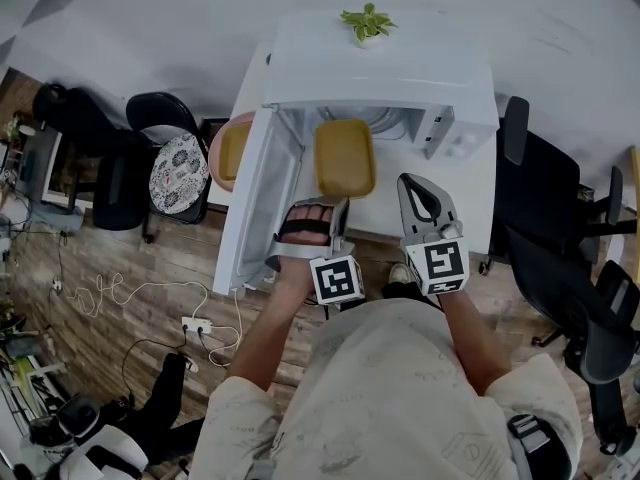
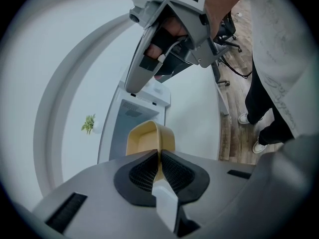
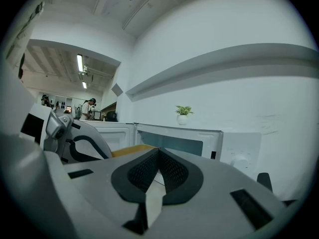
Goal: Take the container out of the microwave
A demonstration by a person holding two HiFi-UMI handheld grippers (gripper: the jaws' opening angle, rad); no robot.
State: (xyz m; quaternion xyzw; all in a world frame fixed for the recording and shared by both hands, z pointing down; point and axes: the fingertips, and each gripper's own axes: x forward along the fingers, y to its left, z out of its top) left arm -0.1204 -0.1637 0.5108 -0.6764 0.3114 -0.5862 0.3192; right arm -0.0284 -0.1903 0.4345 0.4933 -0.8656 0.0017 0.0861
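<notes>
The white microwave [image 1: 380, 68] stands on a white table with its door [image 1: 262, 198] swung open to the left. A yellow rectangular container [image 1: 345, 158] hangs in front of the opening. My left gripper [image 1: 335, 205] is shut on the container's near rim, and its own view shows the thin yellow wall [image 2: 149, 136] pinched between the black pads [image 2: 142, 173]. My right gripper [image 1: 412, 190] hovers just right of the container with its jaws shut and nothing between them [image 3: 158, 153]. From the right gripper view the container's edge [image 3: 130, 151] lies to the left.
A small potted plant [image 1: 367, 23] sits on top of the microwave. A round pinkish dish [image 1: 230, 150] lies behind the open door. Black office chairs [image 1: 560, 258] stand to the right and others to the left. A power strip and cables [image 1: 195, 326] lie on the wooden floor.
</notes>
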